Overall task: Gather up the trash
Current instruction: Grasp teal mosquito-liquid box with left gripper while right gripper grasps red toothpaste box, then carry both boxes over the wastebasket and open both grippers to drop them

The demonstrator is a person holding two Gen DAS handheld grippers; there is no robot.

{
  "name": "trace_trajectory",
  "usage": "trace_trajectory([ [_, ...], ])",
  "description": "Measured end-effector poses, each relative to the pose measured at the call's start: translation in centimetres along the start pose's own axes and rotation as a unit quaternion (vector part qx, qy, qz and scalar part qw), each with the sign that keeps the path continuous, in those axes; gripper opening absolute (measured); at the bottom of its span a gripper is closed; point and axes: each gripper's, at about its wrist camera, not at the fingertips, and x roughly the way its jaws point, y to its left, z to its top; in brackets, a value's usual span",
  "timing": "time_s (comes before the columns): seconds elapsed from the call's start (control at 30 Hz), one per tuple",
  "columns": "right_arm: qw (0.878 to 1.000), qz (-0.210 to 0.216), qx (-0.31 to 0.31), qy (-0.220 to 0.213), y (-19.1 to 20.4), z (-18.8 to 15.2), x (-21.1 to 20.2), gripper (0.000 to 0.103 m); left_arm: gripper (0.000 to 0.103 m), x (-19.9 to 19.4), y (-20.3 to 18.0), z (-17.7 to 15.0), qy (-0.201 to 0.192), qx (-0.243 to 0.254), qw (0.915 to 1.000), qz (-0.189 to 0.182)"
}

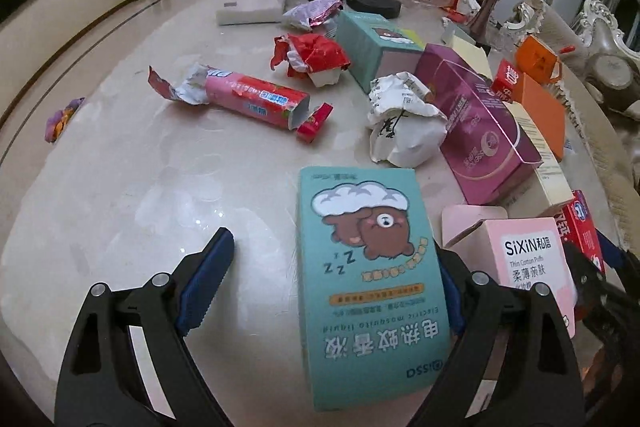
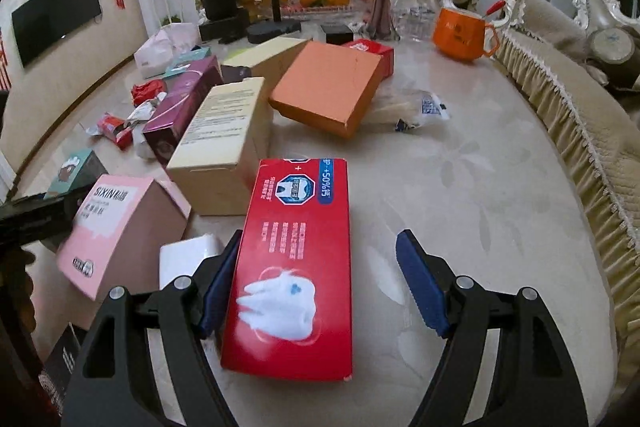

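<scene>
On the pale marble table (image 1: 120, 187), my left gripper (image 1: 332, 283) stands released around the teal cardboard bear-print box (image 1: 368, 267), its long axis running straight out between my fingers; my right gripper (image 2: 320, 283) likewise straddles the red cardboard toothpaste box (image 2: 296, 259), unclenched.

Living room — ornate sofa (image 2: 568, 99) (wall TV (image 2: 56, 19)).

Pale marble table (image 1: 120, 187), glossy, rounded edge. Lying on it: teal bear box (image 1: 368, 283), pink cotton-puff box (image 1: 528, 259), magenta carton (image 1: 480, 123), crumpled white paper (image 1: 404, 119), torn red-pink tube wrapper (image 1: 256, 99), red toothpaste box (image 2: 292, 267), cream box (image 2: 224, 143), orange mug (image 2: 460, 31).
</scene>
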Motion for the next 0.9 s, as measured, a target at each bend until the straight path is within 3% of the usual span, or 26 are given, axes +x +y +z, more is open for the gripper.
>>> trace_trajectory([
  [0.07,1.0,0.009,0.007,0.006,-0.3,0.0,0.3,0.066,0.082,-0.2,0.0,-0.1,-0.007,0.009,0.9999,-0.007],
  [0.1,1.0,0.015,0.009,0.007,-0.5,0.0,0.3,0.05,0.077,-0.2,0.1,-0.1,-0.007,0.012,0.9998,-0.017],
  [0.17,1.0,0.02,0.02,0.006,-0.9,-0.3,0.0,0.045,0.048,-0.4,0.3,-0.2,-0.011,0.019,0.9996,-0.017],
  [0.33,0.997,0.049,0.059,-0.011,-2.4,-0.9,-1.7,0.045,0.048,-0.8,1.2,-0.3,-0.011,0.023,0.9993,-0.026],
  [0.43,0.997,0.045,0.061,-0.019,-2.7,-1.1,-2.7,0.045,0.048,-1.5,1.7,-0.6,-0.016,0.021,0.999,-0.036],
  [0.57,0.994,0.068,0.071,-0.05,-3.2,-2.5,-6.7,0.045,0.048,-5.1,2.8,-2.1,-0.048,0.021,0.9958,-0.076],
  [0.73,0.987,0.119,0.072,-0.074,-2.7,-6.9,-12.8,0.045,0.048,-11.1,4.4,-7.2,-0.075,0.041,0.9886,-0.124],
  [0.9,0.984,0.165,0.052,-0.047,-0.1,-12.9,-17.1,0.045,0.049,-14.9,4.2,-15.6,-0.039,0.085,0.9818,-0.166],
])
